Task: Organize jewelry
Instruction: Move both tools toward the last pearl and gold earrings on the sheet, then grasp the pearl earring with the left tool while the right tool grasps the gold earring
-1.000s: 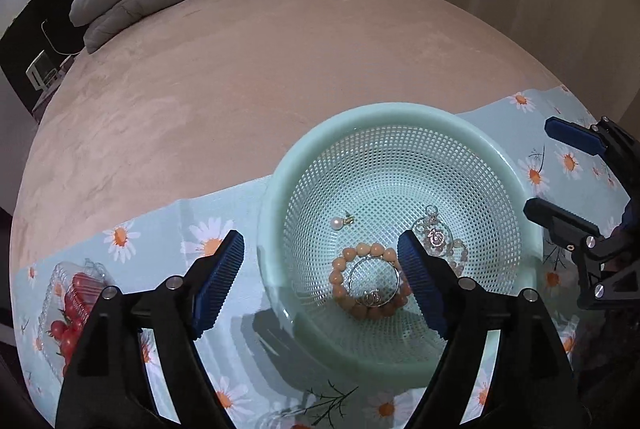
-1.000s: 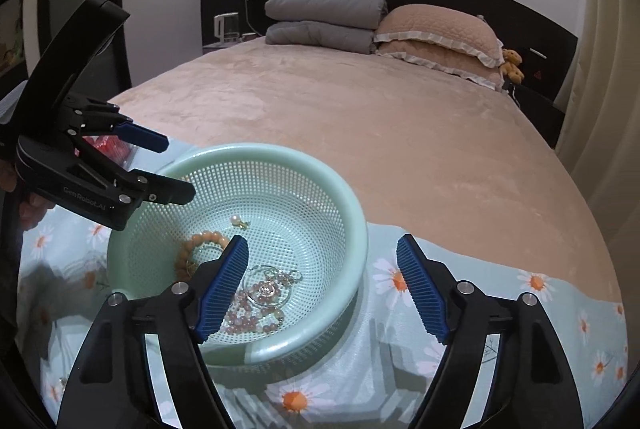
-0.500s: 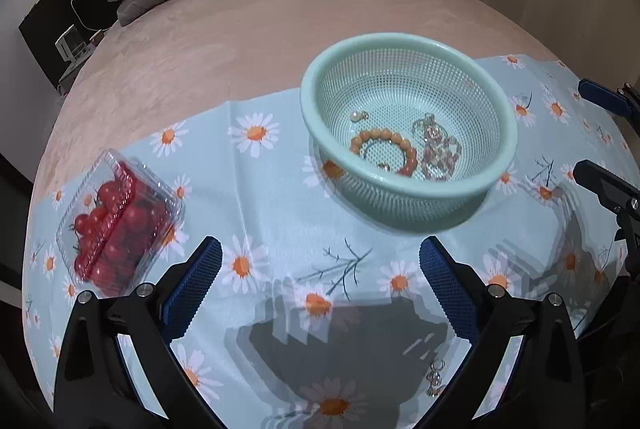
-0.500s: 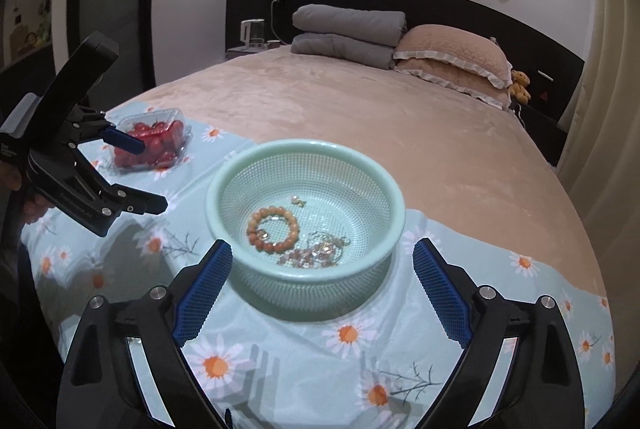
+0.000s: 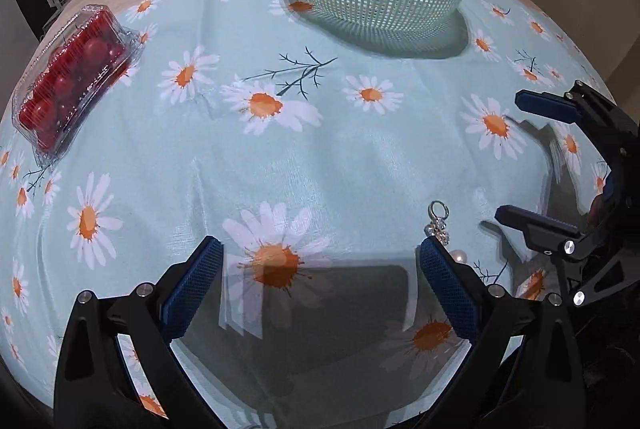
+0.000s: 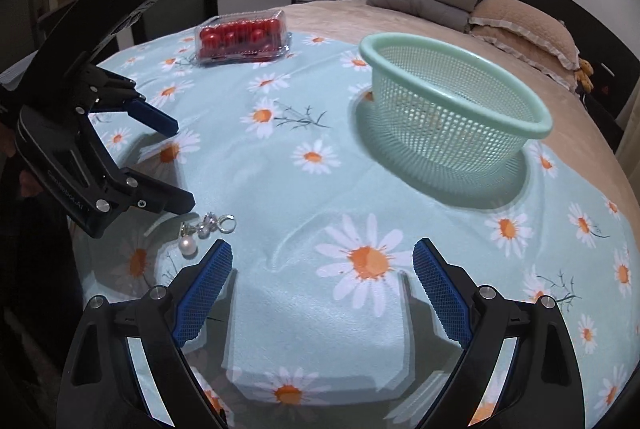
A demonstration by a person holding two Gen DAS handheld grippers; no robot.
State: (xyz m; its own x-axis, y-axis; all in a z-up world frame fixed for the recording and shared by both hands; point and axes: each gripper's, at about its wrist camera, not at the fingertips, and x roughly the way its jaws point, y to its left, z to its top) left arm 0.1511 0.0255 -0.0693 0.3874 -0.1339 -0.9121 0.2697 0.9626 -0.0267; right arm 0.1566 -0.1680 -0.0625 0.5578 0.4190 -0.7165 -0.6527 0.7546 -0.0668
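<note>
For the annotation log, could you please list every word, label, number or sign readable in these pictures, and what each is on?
Raised lettering on the left gripper body: too faint and tilted to read with confidence.
Tomato box: no legible label.
Basket: no text.
Cloth: daisy print only, no words.
Nothing else carries readable text.

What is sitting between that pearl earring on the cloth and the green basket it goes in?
Nothing visible: only bare daisy tablecloth lies between the pearl earring and the green mesh basket. The cherry tomato box sits well off to the side.
</note>
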